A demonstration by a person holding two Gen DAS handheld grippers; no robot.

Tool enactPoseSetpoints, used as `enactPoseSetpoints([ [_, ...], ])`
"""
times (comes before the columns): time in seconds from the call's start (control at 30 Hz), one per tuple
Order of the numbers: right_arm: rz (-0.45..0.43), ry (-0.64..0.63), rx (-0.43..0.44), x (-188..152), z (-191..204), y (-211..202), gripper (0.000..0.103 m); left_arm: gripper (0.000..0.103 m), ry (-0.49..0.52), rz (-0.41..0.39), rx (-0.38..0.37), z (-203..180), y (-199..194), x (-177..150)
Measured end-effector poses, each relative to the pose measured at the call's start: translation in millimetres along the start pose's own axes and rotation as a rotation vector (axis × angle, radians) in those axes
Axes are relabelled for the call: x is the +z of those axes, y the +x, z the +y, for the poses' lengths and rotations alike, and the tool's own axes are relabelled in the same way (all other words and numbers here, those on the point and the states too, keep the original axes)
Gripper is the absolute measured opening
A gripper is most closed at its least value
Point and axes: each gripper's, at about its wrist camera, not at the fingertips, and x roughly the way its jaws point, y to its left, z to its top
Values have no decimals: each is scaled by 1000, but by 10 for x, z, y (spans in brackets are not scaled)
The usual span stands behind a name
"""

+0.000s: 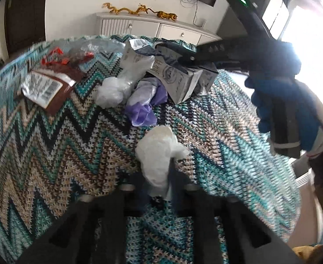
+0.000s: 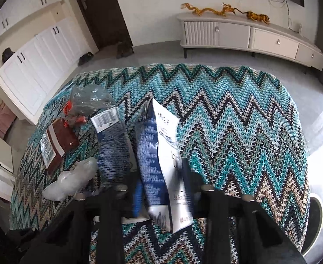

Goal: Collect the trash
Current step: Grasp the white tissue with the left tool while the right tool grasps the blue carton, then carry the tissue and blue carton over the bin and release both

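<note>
Left gripper is clamped on a crumpled white tissue wad at the near middle of the zigzag knit cloth; the pads pinch its lower half. It looks near weightless and squashy, so any bite holds, though a loose flap may tear or trail. Right gripper has its jaws drawn in around a blue-and-white carton standing on edge between them; contact looks made on the right side, the left side is unclear. That is thin card, light, and crushes easily, so I'd grip across the flat faces low down, not the torn top. Beyond that, the rest of the trash sits in one cluster at mid cloth: one purple plastic wad, one clear plastic bag, a second flattened carton, then one brown foil pouch with a barcode, slick and flat, best pinched at an edge. Farthest is one crinkled clear wrapper with red bits. Seven pieces counted. A white sideboard stands behind, with three gold figurines on top.
</note>
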Motion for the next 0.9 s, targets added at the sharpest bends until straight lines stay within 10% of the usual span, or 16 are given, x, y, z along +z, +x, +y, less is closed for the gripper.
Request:
enactPoseSetpoints([
  [0.53,-213,19,78,-388,-323,-1127,10,8,72,-138,40,-564,-801,160],
  [0.9,-382,105,36,-1024,-1393,-2114,10,8,295,-93,-32,-1874,-599,494],
])
